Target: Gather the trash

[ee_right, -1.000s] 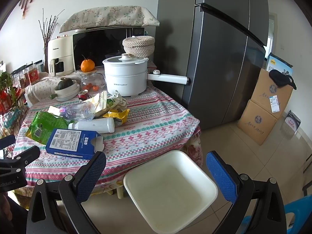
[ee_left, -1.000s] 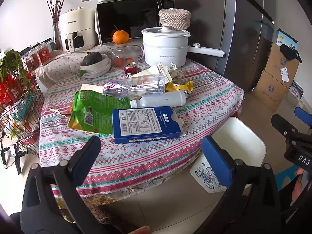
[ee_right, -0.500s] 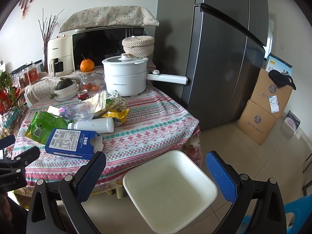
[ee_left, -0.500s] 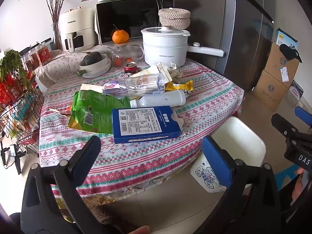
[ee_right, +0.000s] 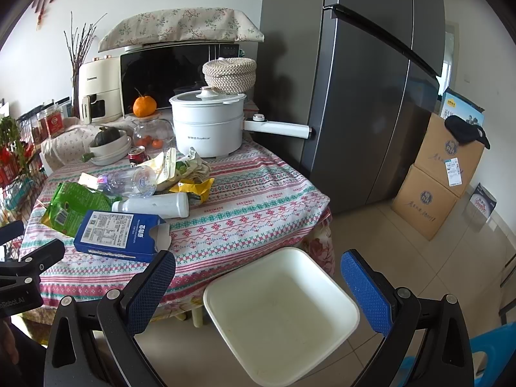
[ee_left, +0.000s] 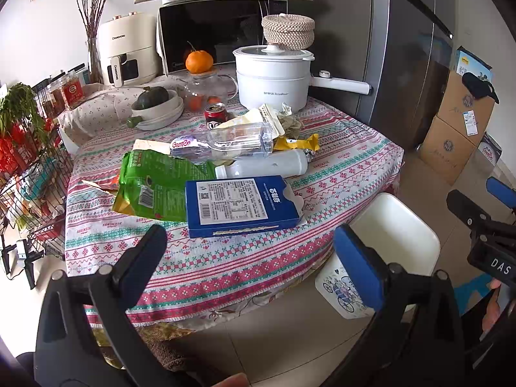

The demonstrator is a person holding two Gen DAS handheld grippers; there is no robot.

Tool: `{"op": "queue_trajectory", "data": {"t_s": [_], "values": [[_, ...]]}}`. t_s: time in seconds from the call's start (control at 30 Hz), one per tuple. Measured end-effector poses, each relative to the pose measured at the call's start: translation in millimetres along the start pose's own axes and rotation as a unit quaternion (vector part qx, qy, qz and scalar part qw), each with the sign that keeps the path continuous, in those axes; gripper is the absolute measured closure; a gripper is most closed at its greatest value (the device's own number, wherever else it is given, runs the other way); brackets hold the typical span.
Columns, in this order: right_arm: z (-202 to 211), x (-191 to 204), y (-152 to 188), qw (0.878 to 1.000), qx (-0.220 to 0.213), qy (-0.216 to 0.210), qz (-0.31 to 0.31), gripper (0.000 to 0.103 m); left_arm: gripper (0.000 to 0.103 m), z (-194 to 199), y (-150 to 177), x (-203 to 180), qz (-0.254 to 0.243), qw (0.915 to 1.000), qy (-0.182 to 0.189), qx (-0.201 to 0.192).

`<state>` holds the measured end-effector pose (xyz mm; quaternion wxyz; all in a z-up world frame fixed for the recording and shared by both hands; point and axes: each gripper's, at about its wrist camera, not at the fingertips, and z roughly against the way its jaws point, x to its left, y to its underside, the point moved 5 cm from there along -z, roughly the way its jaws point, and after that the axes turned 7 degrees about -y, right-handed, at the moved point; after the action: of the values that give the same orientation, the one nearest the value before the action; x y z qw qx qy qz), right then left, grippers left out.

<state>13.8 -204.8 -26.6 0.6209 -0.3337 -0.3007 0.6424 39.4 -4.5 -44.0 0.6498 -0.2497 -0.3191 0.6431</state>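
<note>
Nothing collected yet: both my claws, left (ee_left: 246, 251) and right (ee_right: 258, 277), gape unladen; white bin (ee_right: 350, 309) bare, blue carton (ee_left: 242, 204) and wrappers on desk (ee_left: 338, 174).

A white electric pot (ee_right: 208, 129) with a long handle stands at the tabletop's (ee_right: 258, 200) far edge, an orange (ee_right: 144, 106) and microwave (ee_right: 174, 74) behind it. A grey refrigerator (ee_right: 364, 96) rises alongside; 2 stacked cardboard boxes (ee_right: 435, 177) sit on the floor beyond.

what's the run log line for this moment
phase: pre-grasp | left gripper: open, empty | right gripper: open, over bin | bin: empty | nearest trash: blue box
</note>
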Motion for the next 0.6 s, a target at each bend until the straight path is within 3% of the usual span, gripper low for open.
{"op": "queue_trajectory", "data": {"t_s": [0.6], "values": [[-1.4,-0.1,2.4,1.000,0.003,0.003,0.006,0.000,0.001,-3.7,1.0,4.0,-0.005,0.9999,-0.010,0.005]]}}
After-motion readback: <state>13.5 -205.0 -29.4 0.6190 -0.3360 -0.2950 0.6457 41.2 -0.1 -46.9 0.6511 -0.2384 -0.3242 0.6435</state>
